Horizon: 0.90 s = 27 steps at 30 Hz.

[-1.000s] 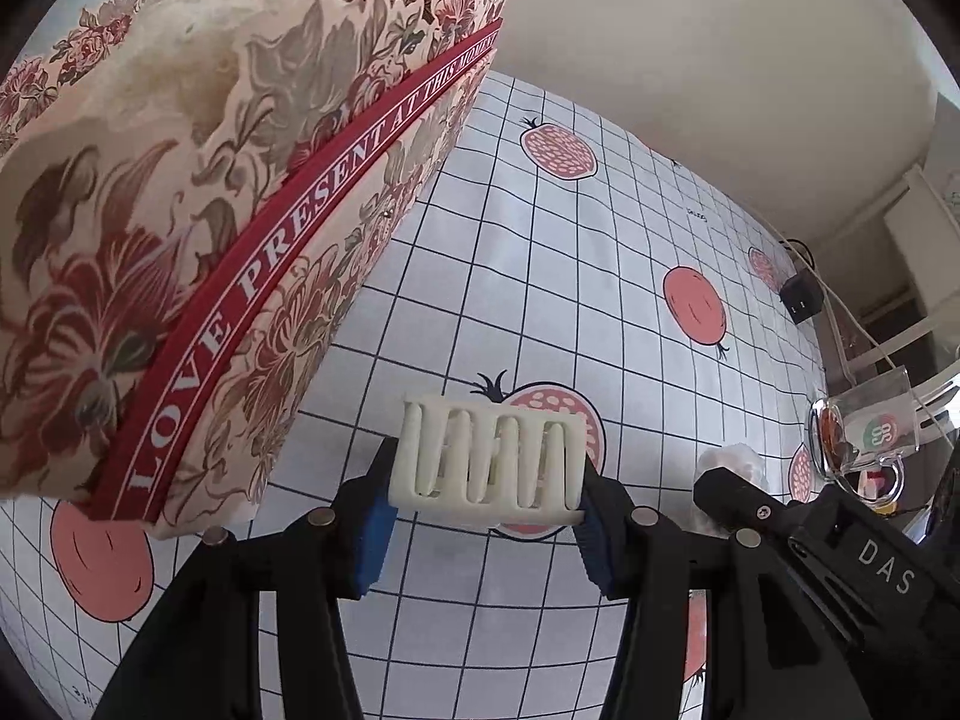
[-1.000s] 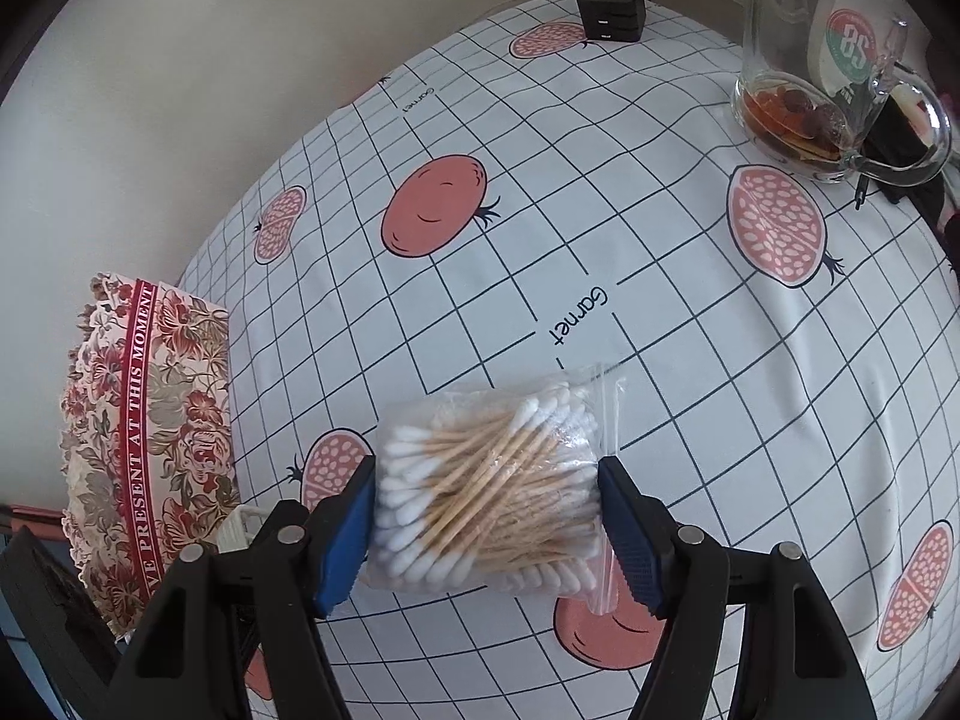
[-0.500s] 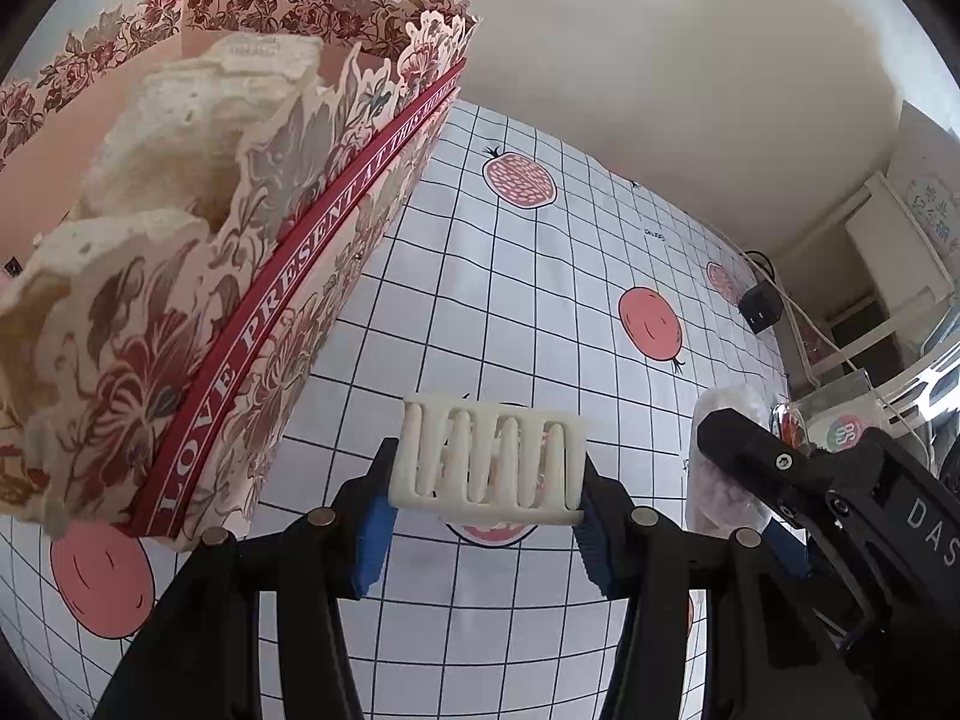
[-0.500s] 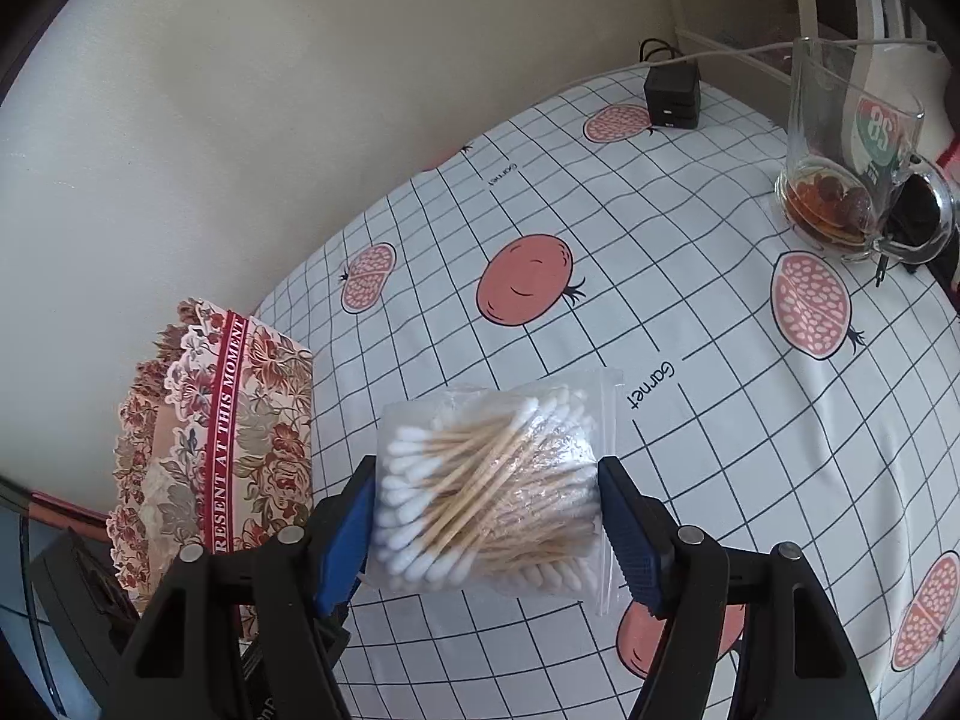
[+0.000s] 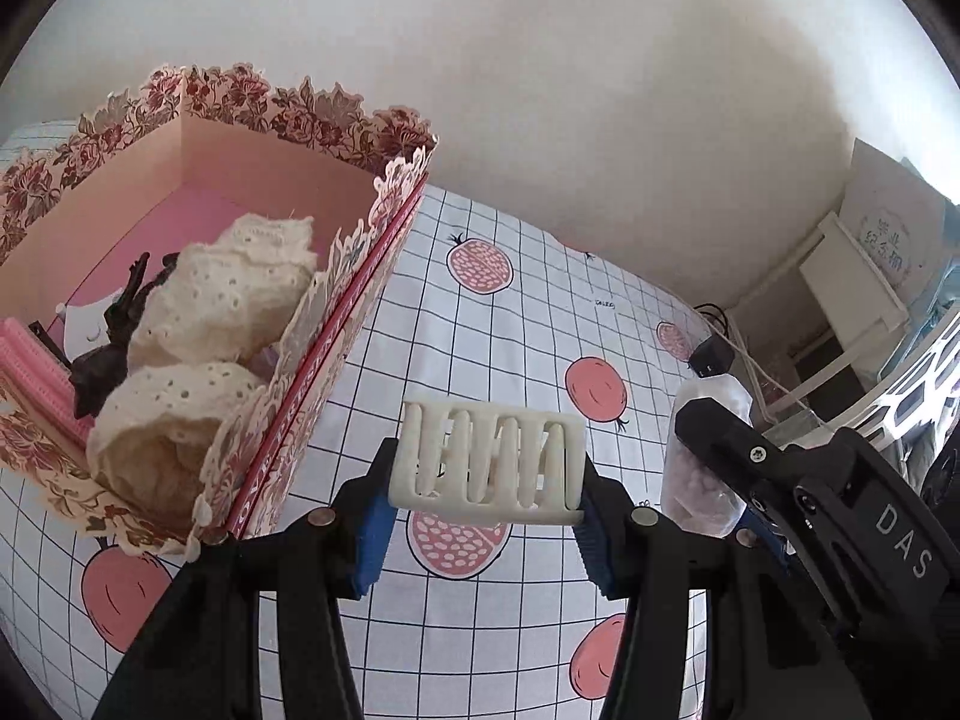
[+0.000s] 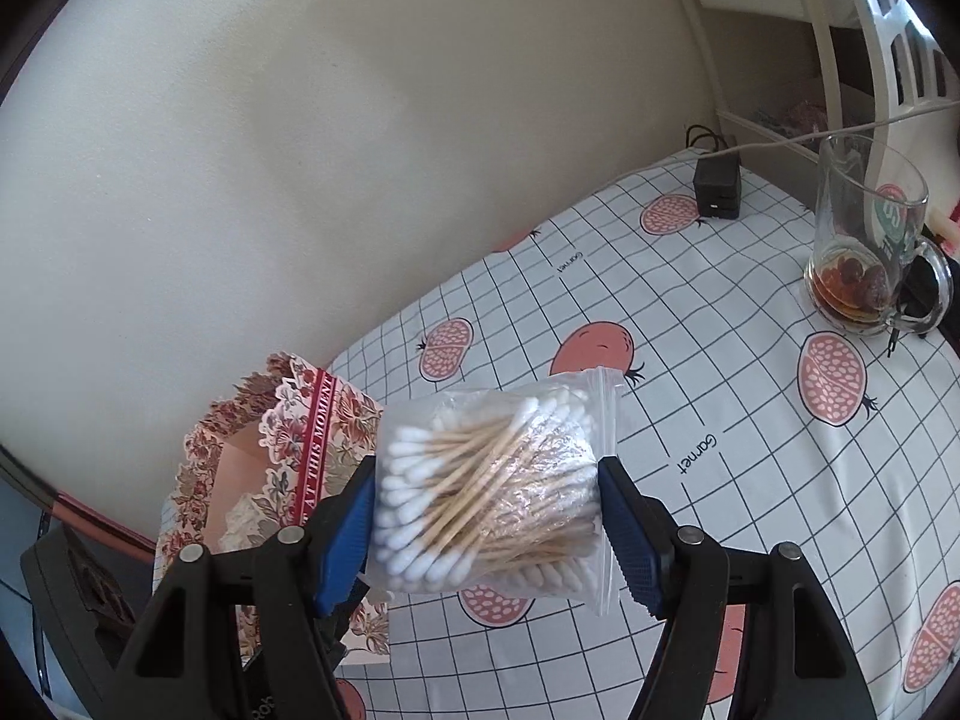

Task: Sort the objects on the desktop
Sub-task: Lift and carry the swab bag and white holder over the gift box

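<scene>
My left gripper point(image 5: 483, 531) is shut on a cream plastic hair claw clip point(image 5: 487, 468), held in the air just right of the floral paper box point(image 5: 336, 306). The box is open and holds cream lace pieces point(image 5: 231, 294), a dark object and a pink item. My right gripper point(image 6: 487, 531) is shut on a clear zip bag of cotton swabs point(image 6: 492, 492), held above the tablecloth; the box point(image 6: 312, 456) lies to its lower left. The right gripper and its bag point(image 5: 699, 468) also show at the right of the left wrist view.
A checked tablecloth with fruit prints point(image 6: 720, 372) covers the table. A glass mug with brown liquid point(image 6: 864, 264) stands at the right. A black power adapter point(image 6: 717, 186) with a cable sits by the wall at the back.
Both grippers have risen with their loads. The left wrist view now looks down into the open box. The right gripper has come closer to the left one.
</scene>
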Tool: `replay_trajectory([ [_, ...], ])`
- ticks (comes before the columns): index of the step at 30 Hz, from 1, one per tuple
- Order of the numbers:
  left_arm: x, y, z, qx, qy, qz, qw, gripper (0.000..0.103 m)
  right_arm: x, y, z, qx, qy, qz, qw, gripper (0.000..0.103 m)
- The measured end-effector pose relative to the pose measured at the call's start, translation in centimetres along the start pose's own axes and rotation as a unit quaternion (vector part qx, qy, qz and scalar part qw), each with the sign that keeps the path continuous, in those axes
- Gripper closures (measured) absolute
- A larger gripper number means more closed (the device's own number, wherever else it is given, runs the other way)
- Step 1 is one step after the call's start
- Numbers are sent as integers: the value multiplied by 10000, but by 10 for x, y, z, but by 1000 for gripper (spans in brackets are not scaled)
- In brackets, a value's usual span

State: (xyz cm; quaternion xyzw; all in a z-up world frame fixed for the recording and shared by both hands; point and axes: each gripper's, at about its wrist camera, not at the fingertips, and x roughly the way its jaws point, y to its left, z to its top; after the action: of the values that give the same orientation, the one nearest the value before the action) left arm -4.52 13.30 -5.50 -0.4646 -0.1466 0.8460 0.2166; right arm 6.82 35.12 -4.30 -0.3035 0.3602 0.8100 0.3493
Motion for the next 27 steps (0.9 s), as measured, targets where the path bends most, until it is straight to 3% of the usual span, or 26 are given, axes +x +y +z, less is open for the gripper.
replay_trajectory([
  [5,-10,-5,6,-28,-64,-88,9999,49,-11,6,3,-33,-175,119,9998,30],
  [27,-63,-11,23,-11,-503,-101,9987,49,-41,34,2,-202,-230,533,9981,30],
])
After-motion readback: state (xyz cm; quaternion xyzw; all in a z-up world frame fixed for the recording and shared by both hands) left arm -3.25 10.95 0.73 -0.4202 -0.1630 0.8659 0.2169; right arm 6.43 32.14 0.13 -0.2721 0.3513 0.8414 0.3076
